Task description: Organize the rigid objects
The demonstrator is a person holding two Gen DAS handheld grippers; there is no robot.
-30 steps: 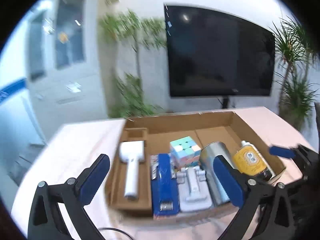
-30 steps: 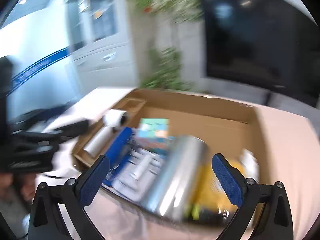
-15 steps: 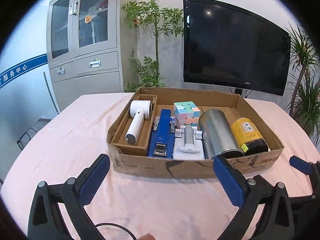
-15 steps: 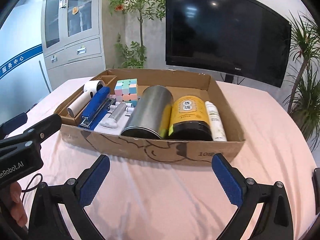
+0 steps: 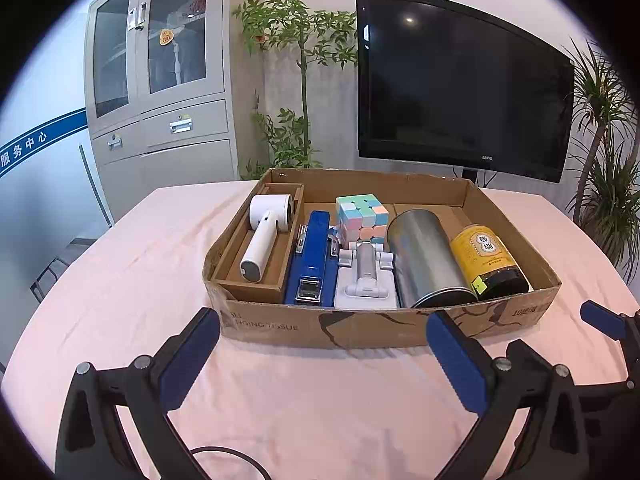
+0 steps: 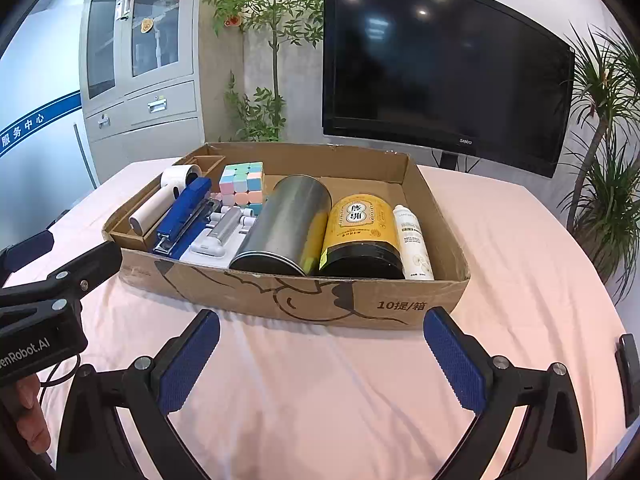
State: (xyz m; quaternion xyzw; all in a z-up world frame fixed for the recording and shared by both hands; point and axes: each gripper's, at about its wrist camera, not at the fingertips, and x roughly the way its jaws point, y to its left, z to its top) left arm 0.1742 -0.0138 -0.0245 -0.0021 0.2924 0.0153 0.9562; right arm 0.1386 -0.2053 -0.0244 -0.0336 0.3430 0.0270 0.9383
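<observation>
Left jaws: my left gripper stands with its blue pads wide apart, holding nothing, low over the cloth just near of the box front.
Right jaws: my right gripper is likewise spread and empty, facing the same front wall from further right.
Box: the shallow brown cardboard box sits mid-table on the pale pink tablecloth.
Left of box: a white handheld lint remover lies in its own narrow cardboard compartment; just right of it lies a long blue stapler.
Middle: a white and silver folding stand lies near the front wall, with a pastel puzzle cube behind it at the far side.
Right of box: a silver metal canister lies on its side, touching a yellow-labelled dark jar; a slim white bottle lies by the right wall.
Step, as I judge it: everything visible is already inside the box, in a row; packing looks finished or nearly so, and both grippers are clear of it.
Next move: I'd check for strays on the cloth; otherwise any reach must go over the front wall, aligned to a long side.
</observation>
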